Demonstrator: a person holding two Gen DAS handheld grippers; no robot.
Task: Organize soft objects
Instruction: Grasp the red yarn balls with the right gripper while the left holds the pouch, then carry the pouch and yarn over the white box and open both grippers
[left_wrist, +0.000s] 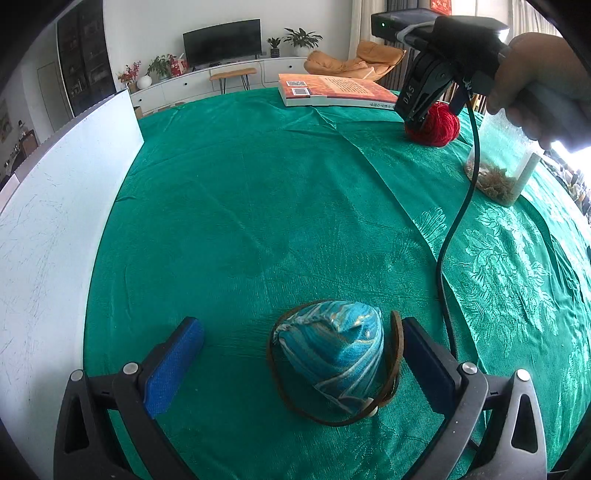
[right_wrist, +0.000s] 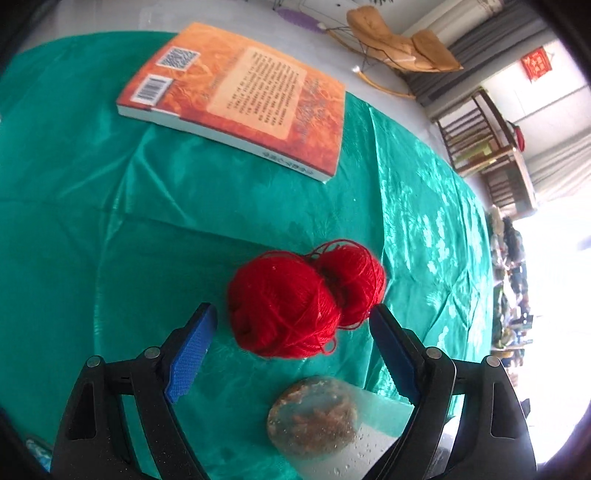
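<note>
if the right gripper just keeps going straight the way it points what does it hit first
Most likely the red yarn ball: it sits just ahead between the open fingers of the right gripper. Depth is unclear, but the orange book lies well beyond it.

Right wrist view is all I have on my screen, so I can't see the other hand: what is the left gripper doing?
Observer: The left gripper is open around a blue striped pouch with a brown cord.
Operator: Is it touching the pouch?
Observer: Its right pad sits close beside the cord; the left pad is well apart.
Operator: Anything on the left side of that table?
Observer: A white board lies along the green tablecloth.
</note>
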